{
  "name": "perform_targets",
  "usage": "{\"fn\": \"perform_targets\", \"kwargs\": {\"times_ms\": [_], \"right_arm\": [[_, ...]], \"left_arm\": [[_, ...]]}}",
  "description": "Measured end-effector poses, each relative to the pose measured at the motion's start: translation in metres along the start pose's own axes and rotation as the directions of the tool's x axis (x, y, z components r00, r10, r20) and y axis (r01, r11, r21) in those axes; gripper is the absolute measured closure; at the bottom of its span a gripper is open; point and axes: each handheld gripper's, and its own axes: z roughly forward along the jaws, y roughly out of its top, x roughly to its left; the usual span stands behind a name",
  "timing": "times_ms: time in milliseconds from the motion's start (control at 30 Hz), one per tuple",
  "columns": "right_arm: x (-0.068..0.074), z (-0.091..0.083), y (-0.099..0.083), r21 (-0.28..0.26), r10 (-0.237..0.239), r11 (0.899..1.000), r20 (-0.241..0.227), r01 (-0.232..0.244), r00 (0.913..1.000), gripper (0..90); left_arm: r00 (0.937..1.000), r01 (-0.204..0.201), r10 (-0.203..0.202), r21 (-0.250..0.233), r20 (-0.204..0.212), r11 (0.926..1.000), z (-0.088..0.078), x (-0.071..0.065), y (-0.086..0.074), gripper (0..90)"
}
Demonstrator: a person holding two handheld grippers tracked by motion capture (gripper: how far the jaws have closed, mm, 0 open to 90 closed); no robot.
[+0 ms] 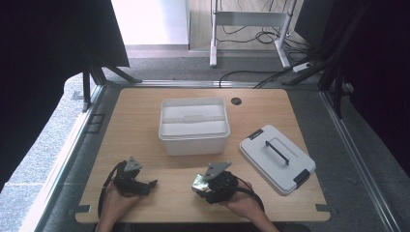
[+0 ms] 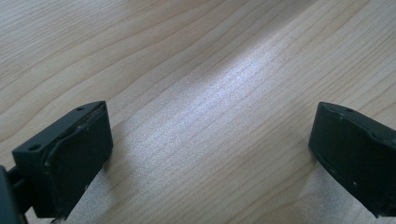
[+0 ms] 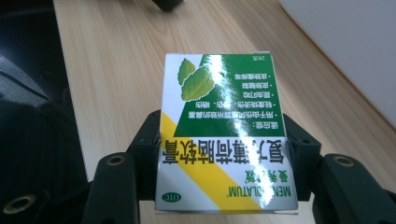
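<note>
A small medicine box (image 3: 223, 135), white, green and yellow with leaf art and printed text, sits between the jaws of my right gripper (image 3: 224, 149), which is shut on its two sides. In the high view that box (image 1: 198, 183) shows at the left end of the right gripper (image 1: 205, 186), near the table's front edge and just in front of the open white bin (image 1: 194, 126). My left gripper (image 1: 151, 185) rests at the front left of the table; in the left gripper view its jaws stand wide apart over bare wood, nothing between them, so the left gripper (image 2: 210, 158) is open.
A grey-white lid (image 1: 276, 158) with a black handle and black clips lies on the table to the right of the bin. A round cable hole (image 1: 236, 101) is at the table's back. Metal frame legs and cables stand on the floor beyond.
</note>
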Motion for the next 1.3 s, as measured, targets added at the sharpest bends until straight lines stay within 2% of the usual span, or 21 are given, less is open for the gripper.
{"fn": "perform_targets", "kwargs": {"times_ms": [100,133,200,400,667,800,833,933,967,1067,1100,1200,1267,1300], "right_arm": [[-0.002,-0.01,-0.016,0.0,0.026,1.0,0.026,-0.026,0.9993,44.6],[-0.002,-0.01,-0.016,0.0,0.026,1.0,0.026,-0.026,0.9993,44.6],[-0.002,-0.018,-0.03,-0.005,0.051,0.999,0.049,-0.05,0.9975,44.6],[0.002,-0.029,-0.052,-0.016,0.072,0.997,0.073,-0.071,0.9947,44.6],[0.011,-0.015,-0.074,0.002,0.082,0.997,0.076,-0.082,0.9937,44.5],[0.011,-0.014,-0.077,-0.002,0.087,0.996,0.059,-0.087,0.9945,43.6],[0.01,-0.016,-0.076,-0.014,0.093,0.996,0.053,-0.092,0.9943,37.0],[0.009,-0.02,-0.075,-0.027,0.109,0.994,0.044,-0.108,0.9931,32.5],[0.008,-0.026,-0.073,-0.053,0.113,0.992,0.051,-0.111,0.9922,28.3],[0.005,-0.033,-0.071,-0.083,0.138,0.987,0.038,-0.135,0.9897,26.2],[0.001,-0.039,-0.071,-0.105,0.155,0.983,0.035,-0.15,0.9873,23.9],[-0.008,-0.047,-0.071,-0.124,0.177,0.978,0.061,-0.168,0.9824,22.8],[-0.011,-0.05,-0.071,-0.13,0.185,0.976,0.063,-0.176,0.9807,22.7],[-0.017,-0.055,-0.072,-0.141,0.199,0.972,0.073,-0.188,0.9772,21.9]], "left_arm": [[1.0,0.002,-0.002,0.0,-0.001,1.0,0.0,0.0,0.0,0.0],[1.0,0.002,-0.002,0.0,-0.001,1.0,0.0,0.0,0.0,0.0],[1.0,0.003,-0.003,0.0,-0.002,1.0,0.0,0.0,0.0,0.0],[1.0,0.005,-0.005,-0.001,-0.004,1.0,0.0,0.0,0.0,0.0],[1.0,0.004,-0.005,-0.001,-0.003,1.0,0.0,0.0,0.0,0.0],[1.0,0.005,-0.005,0.0,-0.004,1.0,0.0,0.0,0.0,0.0],[1.0,0.006,-0.006,-0.001,-0.004,1.0,0.0,-0.001,0.0,0.0],[1.0,0.006,-0.006,0.0,-0.004,1.0,0.0,0.0,0.0,0.0],[1.0,0.006,-0.006,0.0,-0.004,1.0,0.0,0.0,0.0,0.0],[1.0,0.006,-0.006,0.0,-0.004,1.0,0.0,-0.001,0.001,0.0],[1.0,0.006,-0.006,0.0,-0.004,1.0,0.0,-0.001,0.001,0.0],[1.0,0.005,-0.005,0.0,0.0,1.0,0.0,0.0,0.001,0.0],[1.0,0.006,-0.006,0.002,0.003,1.0,0.0,0.0,0.001,0.0],[0.9998,0.013,-0.013,0.007,0.015,0.9999,0.0,0.002,0.003,0.0]]}}
